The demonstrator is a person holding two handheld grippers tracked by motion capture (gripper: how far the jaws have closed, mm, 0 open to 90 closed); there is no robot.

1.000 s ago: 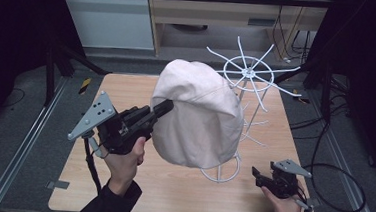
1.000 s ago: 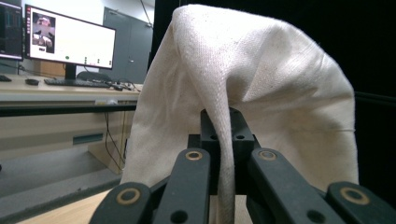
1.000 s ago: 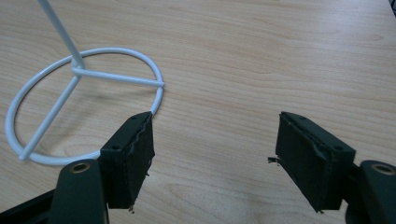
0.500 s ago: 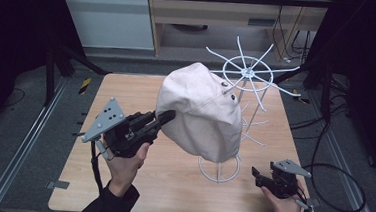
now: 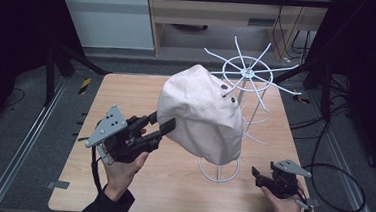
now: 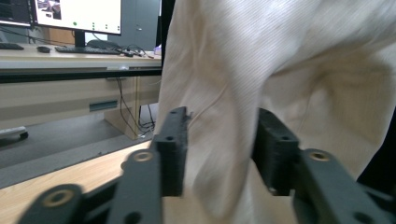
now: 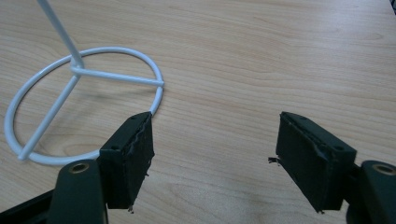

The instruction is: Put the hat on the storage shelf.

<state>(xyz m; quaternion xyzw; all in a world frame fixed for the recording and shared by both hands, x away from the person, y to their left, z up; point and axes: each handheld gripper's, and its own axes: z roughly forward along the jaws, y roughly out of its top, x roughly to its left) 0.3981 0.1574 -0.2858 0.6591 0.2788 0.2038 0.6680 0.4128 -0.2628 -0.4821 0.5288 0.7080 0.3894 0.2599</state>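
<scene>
Item: cream cloth hat (image 5: 200,112), hung on a prong of the white wire rack (image 5: 248,75), table (image 5: 127,89) centre.

Left gripper (image 5: 160,124), at the hat's 8 o'clock: jaws just opened, brim fabric slack between them.

Right gripper (image 5: 257,174), at 4 o'clock: jaws apart, empty.

Status: hanging apparently done; left gripper's withdrawal remains.

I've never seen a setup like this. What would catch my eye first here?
Most likely the big cream cloth hat, hanging on a white wire rack at the middle of the wooden table. Next, the left claw at the hat's left edge: its jaws have just been opening, with a fold of the cloth between them but not pinched. The right claw rests open beside the rack's ring base at the table's near right.
</scene>
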